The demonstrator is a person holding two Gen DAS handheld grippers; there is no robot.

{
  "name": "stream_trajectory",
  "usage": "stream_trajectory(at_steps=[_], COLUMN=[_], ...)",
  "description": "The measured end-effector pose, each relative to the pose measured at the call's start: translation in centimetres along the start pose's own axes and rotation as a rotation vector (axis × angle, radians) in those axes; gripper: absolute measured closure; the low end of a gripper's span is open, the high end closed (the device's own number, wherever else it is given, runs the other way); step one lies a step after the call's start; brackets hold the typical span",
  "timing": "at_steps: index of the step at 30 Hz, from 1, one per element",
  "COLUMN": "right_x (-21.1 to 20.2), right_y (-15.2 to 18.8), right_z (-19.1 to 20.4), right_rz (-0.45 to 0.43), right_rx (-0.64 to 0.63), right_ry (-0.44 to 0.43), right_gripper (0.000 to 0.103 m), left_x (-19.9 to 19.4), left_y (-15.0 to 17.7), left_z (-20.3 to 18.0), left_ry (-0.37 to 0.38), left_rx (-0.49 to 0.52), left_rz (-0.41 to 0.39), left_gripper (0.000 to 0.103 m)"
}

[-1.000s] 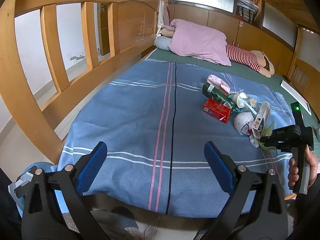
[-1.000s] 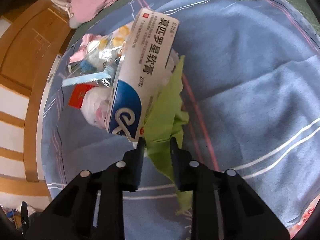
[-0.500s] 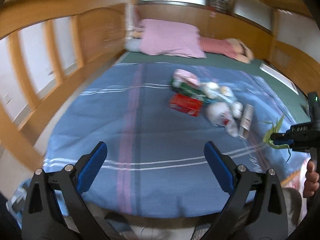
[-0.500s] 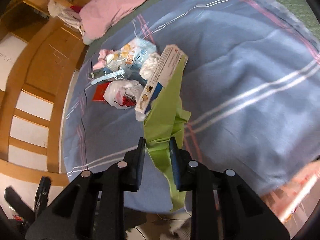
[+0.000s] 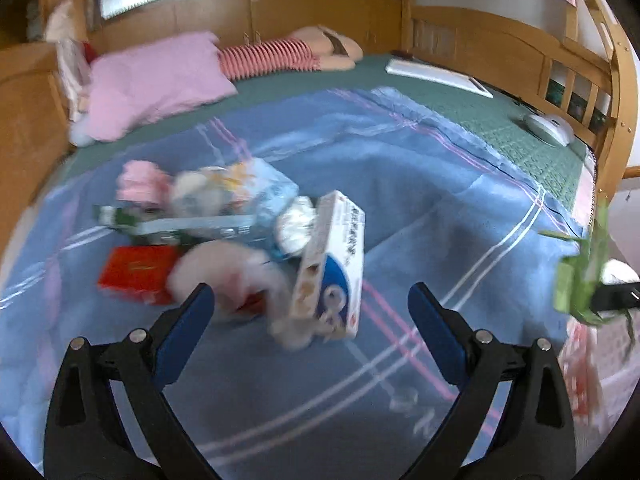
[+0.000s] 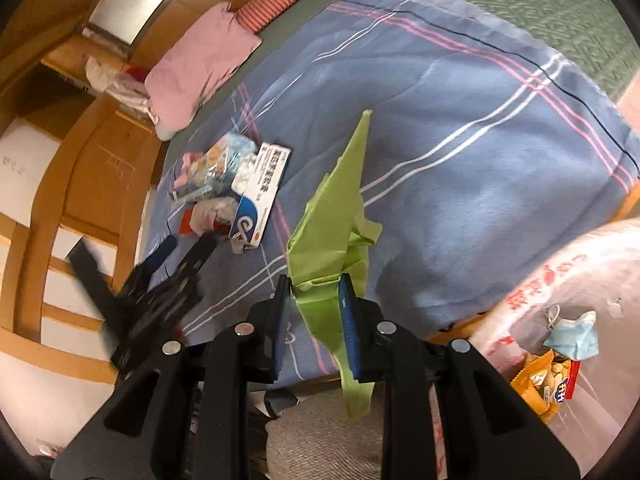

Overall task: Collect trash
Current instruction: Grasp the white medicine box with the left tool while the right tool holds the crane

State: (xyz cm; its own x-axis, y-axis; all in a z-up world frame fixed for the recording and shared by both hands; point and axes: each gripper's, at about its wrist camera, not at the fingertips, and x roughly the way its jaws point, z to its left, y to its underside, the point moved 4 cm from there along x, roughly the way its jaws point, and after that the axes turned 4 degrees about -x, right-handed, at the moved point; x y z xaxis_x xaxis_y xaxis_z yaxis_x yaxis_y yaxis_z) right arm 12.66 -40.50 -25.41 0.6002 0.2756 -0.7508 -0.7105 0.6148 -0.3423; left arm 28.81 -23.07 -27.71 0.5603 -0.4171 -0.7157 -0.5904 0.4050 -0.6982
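My right gripper (image 6: 314, 304) is shut on a crumpled green paper (image 6: 332, 232), held in the air above the blue blanket's (image 6: 460, 152) near edge. The same green paper (image 5: 580, 276) shows at the right edge of the left wrist view. My left gripper (image 5: 310, 320) is open and empty, hovering just in front of the trash pile. That pile holds a white-and-blue carton (image 5: 332, 264), a red box (image 5: 136, 272), a crumpled white bag (image 5: 224, 268), a clear printed packet (image 5: 248, 196) and a pink wad (image 5: 140, 184). The left gripper (image 6: 160, 280) appears blurred beside the pile (image 6: 232, 192).
A pink-printed plastic bag (image 6: 560, 280) hangs at the bed's edge, lower right, with a blue face mask (image 6: 576, 336) and a yellow snack packet (image 6: 548, 376) in it. A pink pillow (image 5: 156, 80) lies at the head. Wooden bed rails (image 5: 480, 40) surround the mattress.
My left gripper swung right and down, close to the trash pile. My right gripper lifted the green paper off the blanket and drew it back to the bed's edge near the bag.
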Motion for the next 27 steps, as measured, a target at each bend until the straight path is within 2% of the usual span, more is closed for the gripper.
stream_trajectory(at_steps=[2,6,8,10,11,18,23,27], right_x=[-0.1,-0.3,-0.2,-0.4,-0.4,-0.9,-1.9,-3.5], right_y=[-0.2,-0.4,-0.6,-0.8,-0.8,-0.6,-0.1,0.5], right_z=[-0.6,-1.8,-2.0,-2.2,-2.3,-2.3,-1.8,-0.6], right_rz=[-0.009,-0.012,-0.014,-0.015,-0.016,-0.029,-0.057,-0.128], right_rx=[0.013,0.04,0.044,0.048,0.05,0.051,0.029,-0.02], right_ry=[0.0,-0.016,-0.018,-0.021,-0.023,-0.037,-0.024,0.041], right_gripper=[0.078,0.078,0.078,0.077,0.077,0.077,0.077,0.077], left_x=[2.6,5.7,7.0,8.0,8.2,6.7,2.4,-2.1], left_y=[-0.4,-0.2,-0.1,0.2,0.3,-0.1,-0.8,-1.0], left_z=[-0.5,-1.9,-1.9,-2.1,-2.2,-2.0,-2.1,-1.8], left_ry=[-0.029,-0.036,-0.035,-0.017,-0.009,0.008,0.008,-0.001], left_rx=[0.021,0.076,0.073,0.061,0.059,0.039,-0.001,-0.05], left_rz=[0.028,0.08,0.118,0.16,0.173,0.14,0.064,0.004], left_gripper=[0.006,0.008,0.017,0.049,0.054,0.06,0.06,0.059])
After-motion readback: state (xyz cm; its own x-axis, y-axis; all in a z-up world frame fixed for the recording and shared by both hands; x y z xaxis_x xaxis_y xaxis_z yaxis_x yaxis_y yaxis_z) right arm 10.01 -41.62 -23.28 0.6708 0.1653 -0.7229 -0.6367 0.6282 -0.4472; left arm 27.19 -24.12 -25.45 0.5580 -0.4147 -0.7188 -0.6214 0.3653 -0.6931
